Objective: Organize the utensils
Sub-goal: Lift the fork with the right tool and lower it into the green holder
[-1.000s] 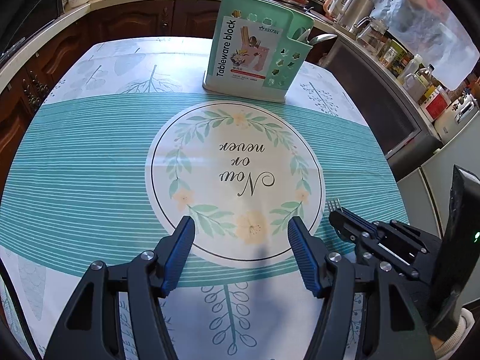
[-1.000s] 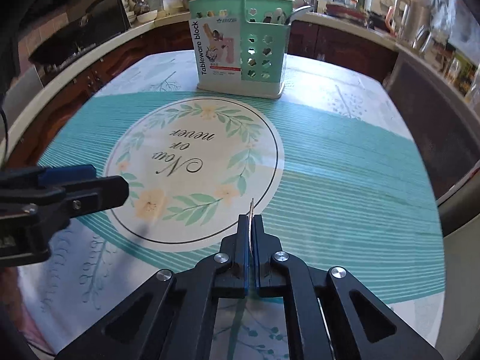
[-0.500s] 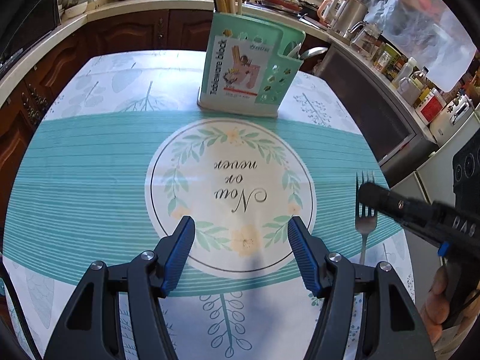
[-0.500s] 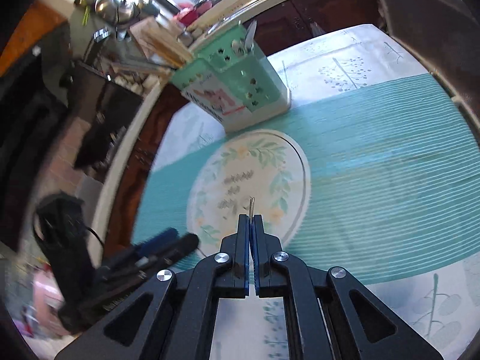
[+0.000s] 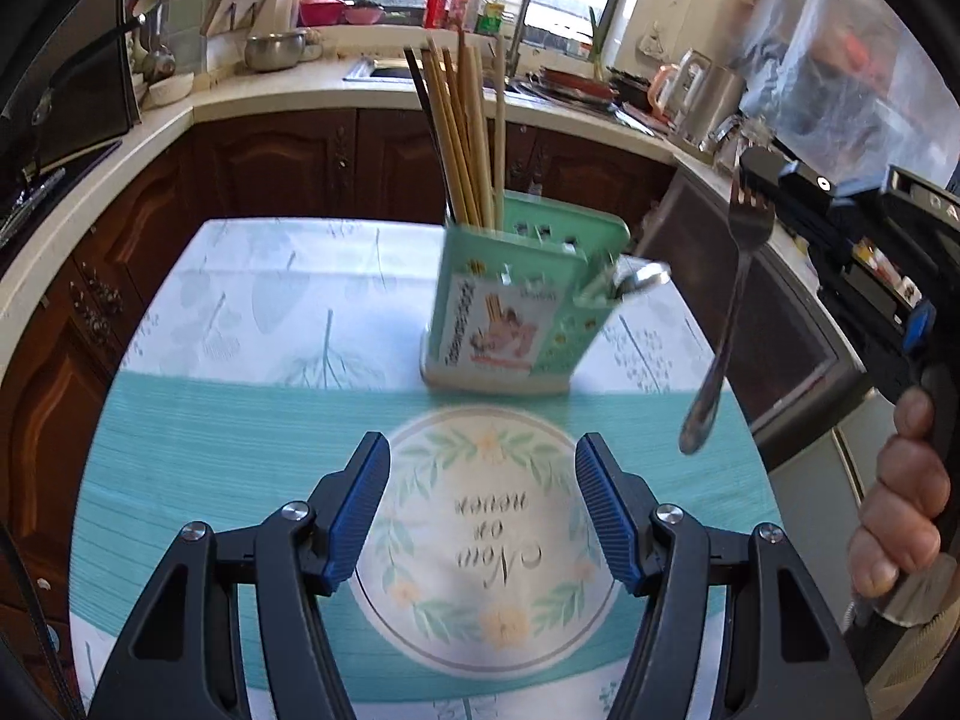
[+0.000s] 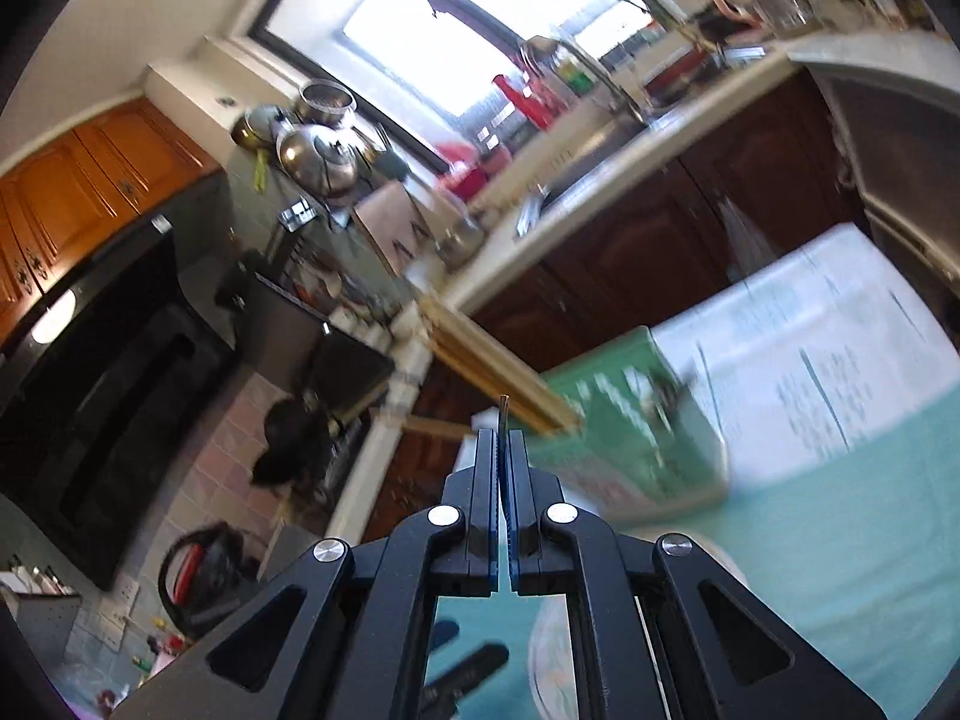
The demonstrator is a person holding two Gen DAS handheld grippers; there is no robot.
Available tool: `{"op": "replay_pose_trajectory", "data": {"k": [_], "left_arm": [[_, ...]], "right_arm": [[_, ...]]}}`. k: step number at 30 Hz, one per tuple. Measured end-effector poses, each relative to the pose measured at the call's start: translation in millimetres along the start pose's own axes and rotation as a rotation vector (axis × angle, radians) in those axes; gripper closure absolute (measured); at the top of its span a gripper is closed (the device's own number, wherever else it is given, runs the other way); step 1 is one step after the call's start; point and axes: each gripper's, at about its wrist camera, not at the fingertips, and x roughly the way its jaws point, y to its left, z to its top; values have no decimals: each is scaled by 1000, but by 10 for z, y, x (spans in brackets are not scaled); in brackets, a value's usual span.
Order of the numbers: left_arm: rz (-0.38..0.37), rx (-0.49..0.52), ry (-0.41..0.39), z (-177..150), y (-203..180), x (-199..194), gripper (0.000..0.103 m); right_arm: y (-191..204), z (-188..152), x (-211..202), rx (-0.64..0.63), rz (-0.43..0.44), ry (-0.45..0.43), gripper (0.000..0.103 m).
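A green tableware block [image 5: 516, 312] stands on the far part of the table, with several wooden chopsticks [image 5: 465, 132] upright in it and a spoon [image 5: 636, 282] in its side pocket. My right gripper [image 5: 756, 180] is shut on a metal fork [image 5: 729, 312] by its tines, handle hanging down, in the air to the right of the block. In the right wrist view the shut gripper [image 6: 503, 438] shows only the fork's thin edge [image 6: 503, 411], with the block [image 6: 624, 420] blurred beyond. My left gripper [image 5: 483, 468] is open and empty above the table.
The table has a teal and white cloth [image 5: 240, 432] with a round flower print. Dark wooden cabinets [image 5: 282, 168] and a crowded counter [image 5: 600, 90] wrap around the far side. An appliance [image 5: 798, 360] stands close on the right.
My right gripper has lifted the fork off the table and swung it up so its handle hangs down to the right of the block. My left gripper has tilted up towards the block.
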Motion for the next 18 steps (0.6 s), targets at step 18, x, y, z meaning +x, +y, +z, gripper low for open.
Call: {"op": "replay_pose_trajectory", "data": {"k": [18], "left_arm": [[-7, -61, -80, 524, 232, 310, 40]], "right_arm": [[-268, 680, 1371, -120, 17, -158, 101]]}}
